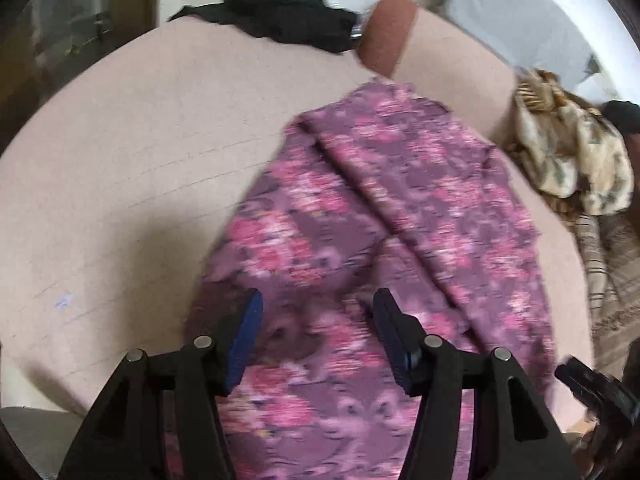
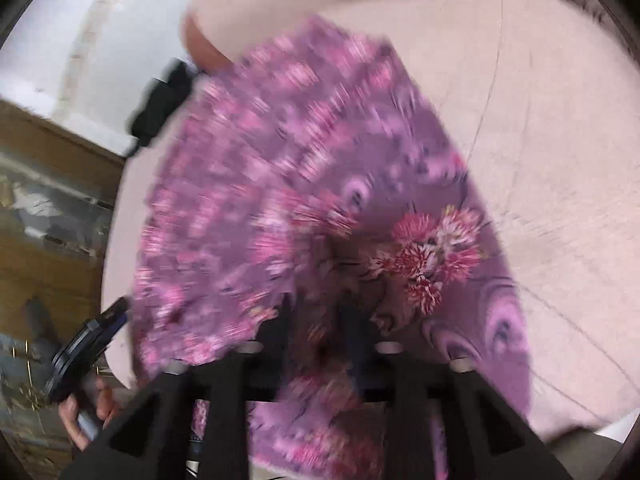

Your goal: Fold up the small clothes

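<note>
A purple garment with a pink flower print [image 1: 384,200] lies partly folded on a pale pink surface [image 1: 140,168]. My left gripper [image 1: 318,320] is open just above its near part, with blue pads [image 1: 248,336] apart and nothing between them. In the right wrist view the same garment [image 2: 300,160] fills the middle, blurred by motion. My right gripper [image 2: 320,320] is closed on a bunched edge of the cloth, which drapes over and hides its fingertips. The left gripper also shows at the left edge of the right wrist view [image 2: 88,344], held in a hand.
A black garment [image 1: 280,20] lies at the far edge of the surface beside a brown cushion [image 1: 386,32]. A heap of beige patterned clothes [image 1: 572,160] sits at the right. A wooden cabinet [image 2: 40,200] stands beyond the surface's left edge.
</note>
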Demonstrator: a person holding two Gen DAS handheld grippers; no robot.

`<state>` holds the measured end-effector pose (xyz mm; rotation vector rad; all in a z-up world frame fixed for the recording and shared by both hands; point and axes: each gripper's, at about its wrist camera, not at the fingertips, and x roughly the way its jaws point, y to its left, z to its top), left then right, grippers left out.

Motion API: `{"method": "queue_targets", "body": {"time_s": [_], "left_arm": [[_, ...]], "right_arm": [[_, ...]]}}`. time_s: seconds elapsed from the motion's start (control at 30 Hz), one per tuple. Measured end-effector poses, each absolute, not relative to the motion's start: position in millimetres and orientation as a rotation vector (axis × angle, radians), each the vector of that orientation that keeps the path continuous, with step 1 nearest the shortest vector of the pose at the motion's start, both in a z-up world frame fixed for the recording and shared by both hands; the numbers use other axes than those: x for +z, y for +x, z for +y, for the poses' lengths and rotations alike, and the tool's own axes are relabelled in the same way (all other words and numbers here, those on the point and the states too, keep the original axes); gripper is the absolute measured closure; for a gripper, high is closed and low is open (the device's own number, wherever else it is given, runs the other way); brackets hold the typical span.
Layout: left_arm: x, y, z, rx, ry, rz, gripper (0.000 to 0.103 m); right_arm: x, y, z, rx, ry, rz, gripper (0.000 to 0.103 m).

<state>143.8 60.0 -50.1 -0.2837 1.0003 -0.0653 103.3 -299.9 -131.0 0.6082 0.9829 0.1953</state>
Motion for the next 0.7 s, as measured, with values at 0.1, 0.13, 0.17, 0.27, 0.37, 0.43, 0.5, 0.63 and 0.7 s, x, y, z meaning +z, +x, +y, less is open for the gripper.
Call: {"method": "queue_targets", "body": {"time_s": [0.1,0.13,0.17,0.27,0.37,0.43,0.5,0.63,0.7], "left_arm": [[-36,140,33,-0.13,-0.208,0.945,0.044],[-32,136,27,-0.142,-0.183,0.937,0.044],[-27,127,20,-0.158,-0.142,0.922,0.044],[-17,111,3,-0.193,-0.042,0.901,0.037],[-14,107,-8,-0.239,-0.024,0.876,0.036],[-17,104,-11,-0.244,-0.041,0.865,0.034],[-24,96,-7,-0.232,-0.096,0.867,0.032],[-36,91,-10,-0.216,-0.089,0.886,0.031],[-32,89,-12,-0.227,-0.064,0.861,0.031]], "right_arm": [[-104,51,-309,0.224,0.619,0.847,0.017],[-99,38,-311,0.229,0.631,0.826,0.017],[-94,24,-314,0.224,0.655,0.803,0.017],[-83,0,-319,0.181,0.688,0.759,0.017],[-80,-15,-321,0.159,0.71,0.741,0.017],[-71,-23,-325,0.171,0.689,0.747,0.017],[-60,-27,-332,0.169,0.635,0.752,0.017],[-64,-29,-348,0.208,0.634,0.76,0.017],[-77,-28,-357,0.252,0.728,0.774,0.017]]}}
